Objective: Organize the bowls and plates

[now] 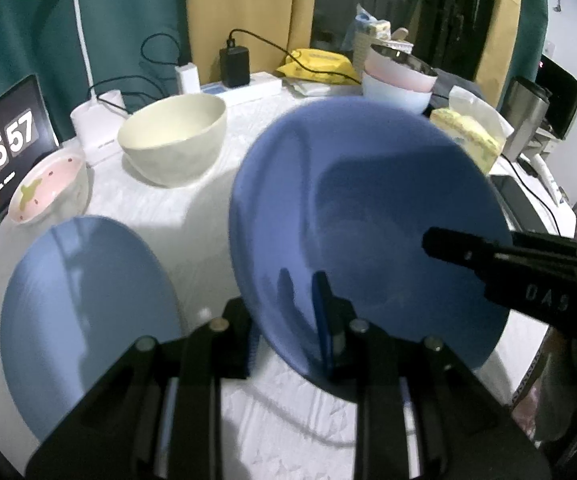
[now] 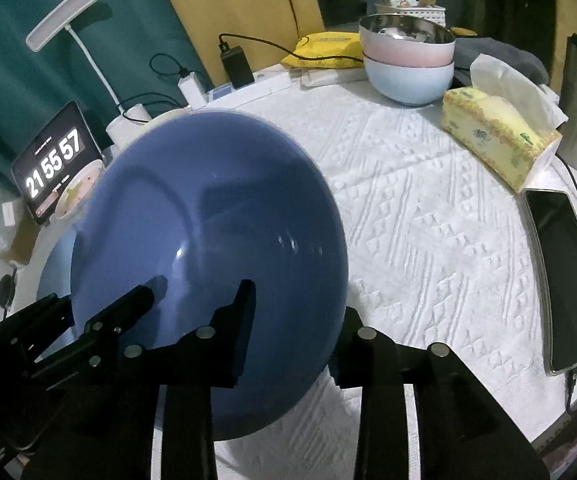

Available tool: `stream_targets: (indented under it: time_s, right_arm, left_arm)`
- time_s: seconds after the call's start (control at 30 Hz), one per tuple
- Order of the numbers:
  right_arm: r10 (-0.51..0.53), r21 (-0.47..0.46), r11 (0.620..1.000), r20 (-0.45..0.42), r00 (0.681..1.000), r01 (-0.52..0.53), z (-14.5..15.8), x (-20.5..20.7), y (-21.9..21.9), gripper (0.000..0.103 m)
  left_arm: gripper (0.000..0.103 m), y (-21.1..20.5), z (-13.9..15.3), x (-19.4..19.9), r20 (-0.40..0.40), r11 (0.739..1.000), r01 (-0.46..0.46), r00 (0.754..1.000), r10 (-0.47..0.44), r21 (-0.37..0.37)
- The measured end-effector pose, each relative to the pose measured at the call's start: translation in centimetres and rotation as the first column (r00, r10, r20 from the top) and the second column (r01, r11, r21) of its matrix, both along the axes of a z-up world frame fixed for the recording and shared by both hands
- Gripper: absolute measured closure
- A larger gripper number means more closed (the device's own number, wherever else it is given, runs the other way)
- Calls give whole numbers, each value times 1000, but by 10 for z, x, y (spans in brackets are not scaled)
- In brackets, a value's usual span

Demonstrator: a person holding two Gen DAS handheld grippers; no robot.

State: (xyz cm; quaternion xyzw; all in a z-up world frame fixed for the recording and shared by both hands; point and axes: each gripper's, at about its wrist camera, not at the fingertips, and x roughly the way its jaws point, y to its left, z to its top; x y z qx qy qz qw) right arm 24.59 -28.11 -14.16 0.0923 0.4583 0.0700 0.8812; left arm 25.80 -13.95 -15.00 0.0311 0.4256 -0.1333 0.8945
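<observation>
Handover of a plate above the tabletop (image 2: 428,216). The dark blue plate (image 1: 368,220) was held tilted in the air over the near middle of the cloth-covered tabletop, its concave face turned toward both cameras and its far rim raised; being round, it showed no long axis. The left gripper (image 1: 284,316) was clenched on the plate's near rim, one finger over the face, the other behind it. The right gripper (image 2: 292,328) straddled the plate's right edge with its fingers apart; the pads did not appear to press the plate.

Progress, as judged: two bowls, the pink bowl (image 2: 406,50) in the pale blue bowl (image 2: 410,80), stood nested at the far edge, so some sorting was done. Still loose were the cream bowl (image 1: 172,140) toward the far left, the small patterned dish (image 1: 48,188) at the left edge, and a lighter blue plate (image 1: 88,312) lying flat at the near left, probably the stacking place for the held plate.
</observation>
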Motion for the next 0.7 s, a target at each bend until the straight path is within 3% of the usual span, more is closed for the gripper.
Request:
stream_targets:
  time_s: [0.2, 0.7]
  right_arm:
    - [-10, -13, 1000, 18, 1000, 10, 7, -1, -1, 62]
    - [-30, -92, 995, 89, 996, 38, 33, 1, 3, 62]
  left_arm:
    - [79, 7, 5, -3, 11, 1000, -3, 1000, 3, 1]
    - [70, 22, 31, -9, 53, 1000, -11, 999, 11, -4]
